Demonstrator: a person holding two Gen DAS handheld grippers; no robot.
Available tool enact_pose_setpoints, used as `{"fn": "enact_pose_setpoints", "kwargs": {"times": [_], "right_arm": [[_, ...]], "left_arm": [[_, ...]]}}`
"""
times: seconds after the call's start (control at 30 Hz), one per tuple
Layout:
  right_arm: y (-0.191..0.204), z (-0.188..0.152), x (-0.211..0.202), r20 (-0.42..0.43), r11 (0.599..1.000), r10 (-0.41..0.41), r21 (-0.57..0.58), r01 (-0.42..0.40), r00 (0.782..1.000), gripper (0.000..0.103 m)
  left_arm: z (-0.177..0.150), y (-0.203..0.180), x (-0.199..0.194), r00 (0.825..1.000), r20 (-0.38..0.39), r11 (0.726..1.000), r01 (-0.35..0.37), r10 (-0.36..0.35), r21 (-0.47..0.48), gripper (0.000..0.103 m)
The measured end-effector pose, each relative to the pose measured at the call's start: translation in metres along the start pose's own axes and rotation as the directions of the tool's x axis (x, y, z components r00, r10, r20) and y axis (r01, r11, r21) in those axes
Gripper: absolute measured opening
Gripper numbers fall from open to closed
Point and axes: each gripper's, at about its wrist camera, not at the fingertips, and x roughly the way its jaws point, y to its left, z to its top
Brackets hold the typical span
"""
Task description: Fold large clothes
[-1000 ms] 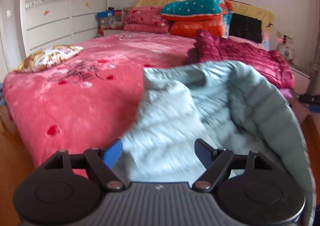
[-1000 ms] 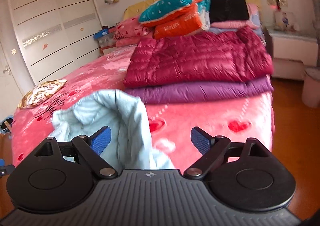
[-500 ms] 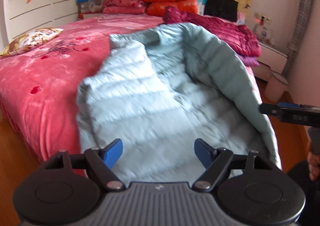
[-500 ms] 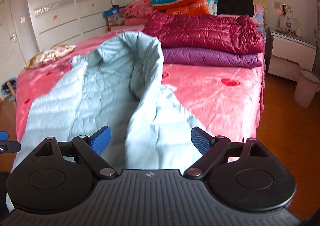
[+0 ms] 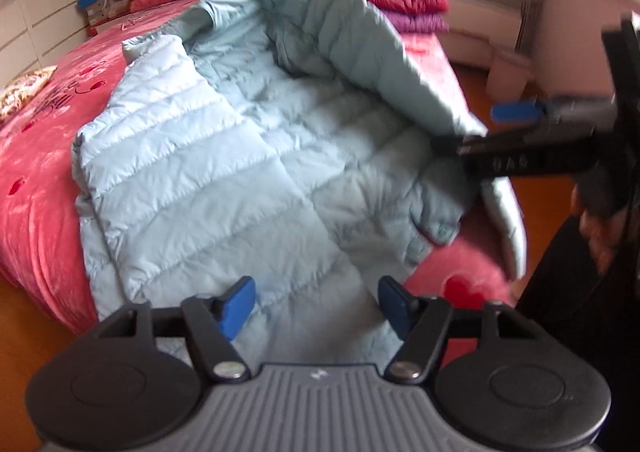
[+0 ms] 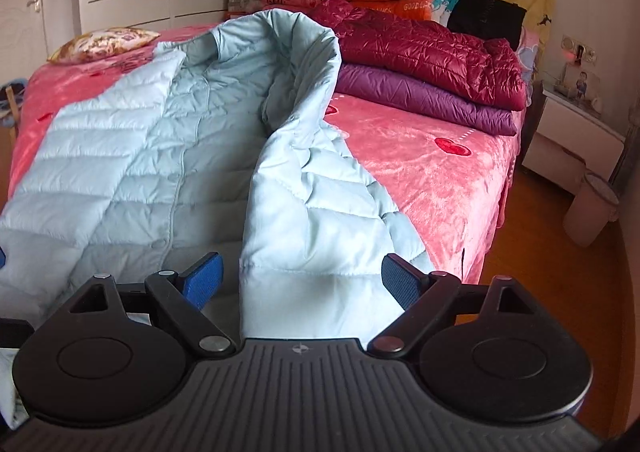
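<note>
While the jacket lies spread on the bed, the step in hand appears to be laying it flat before the first fold.

Left wrist view: the pale blue quilted jacket fills the centre of the frame, collar toward the top, hem at the bottom edge by the left gripper. Its long axis runs from bottom centre to upper centre, toward the headboard. The left front panel lies flat at left. The right panel stands up as a curled ridge at upper right and hangs off the bed edge at right. The left gripper's jaws have just been closing; they stand moderately wide, hem fabric between them, pads not visibly pressing. The right gripper enters from the right edge at the raised panel; whether it touches the fabric cannot be told here.

Right wrist view: the jacket occupies the left and centre. The raised panel droops from upper centre down to between the fingers of the right gripper, whose jaws stand wide, clamping nothing. Folded coats are stacked at upper right, well apart from the hem.

Next move, as judged: close on the right panel's hem and lay it across the body, which requires a firm grip on slippery fabric.
</note>
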Motion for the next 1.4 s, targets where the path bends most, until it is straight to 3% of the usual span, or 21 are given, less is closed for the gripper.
{"fn": "enact_pose_setpoints", "kwargs": {"times": [0.1, 0.2, 0.3, 0.37, 0.47, 0.57, 0.77, 1.03, 1.4], "right_arm": [[-0.001, -0.001, 0.006, -0.005, 1.0, 0.002, -0.01, -0.002, 1.0, 0.103], [-0.002, -0.002, 0.013, -0.009, 1.0, 0.001, -0.013, -0.001, 1.0, 0.101], [-0.006, -0.003, 0.019, -0.02, 1.0, 0.001, -0.003, -0.001, 1.0, 0.087], [-0.011, -0.004, 0.022, -0.025, 1.0, 0.006, 0.006, -0.006, 1.0, 0.068], [-0.013, -0.004, 0.025, -0.021, 1.0, 0.0, -0.006, 0.0, 1.0, 0.046], [-0.015, -0.002, 0.025, 0.008, 1.0, -0.013, -0.016, 0.013, 1.0, 0.037], [-0.028, 0.002, 0.023, 0.052, 0.999, -0.035, 0.031, 0.033, 0.998, 0.032], [-0.046, 0.008, 0.032, 0.067, 0.993, -0.083, 0.083, 0.078, 0.994, 0.03], [-0.076, 0.04, 0.047, 0.11, 0.976, -0.174, 0.153, 0.157, 0.979, 0.029]], "left_arm": [[-0.003, -0.008, 0.01, 0.999, -0.025, 0.998, -0.036, 0.037, 0.052, 0.065], [-0.006, -0.012, 0.015, 0.997, -0.032, 0.994, -0.067, 0.07, 0.086, 0.055], [-0.007, -0.011, 0.017, 0.997, -0.035, 0.993, -0.069, 0.073, 0.09, 0.039], [-0.007, -0.009, 0.017, 0.997, -0.035, 0.995, -0.071, 0.074, 0.076, 0.025], [-0.005, -0.003, 0.018, 0.997, -0.03, 0.997, -0.068, 0.069, 0.033, 0.013], [-0.001, 0.008, 0.016, 0.998, -0.01, 0.997, -0.068, 0.067, -0.03, 0.008], [0.012, 0.033, 0.012, 0.992, 0.039, 0.984, -0.111, 0.117, -0.139, 0.006], [0.043, 0.084, 0.016, 0.975, 0.087, 0.945, -0.171, 0.203, -0.28, 0.006], [0.098, 0.16, 0.019, 0.92, 0.155, 0.88, -0.278, 0.359, -0.385, 0.006]]}}
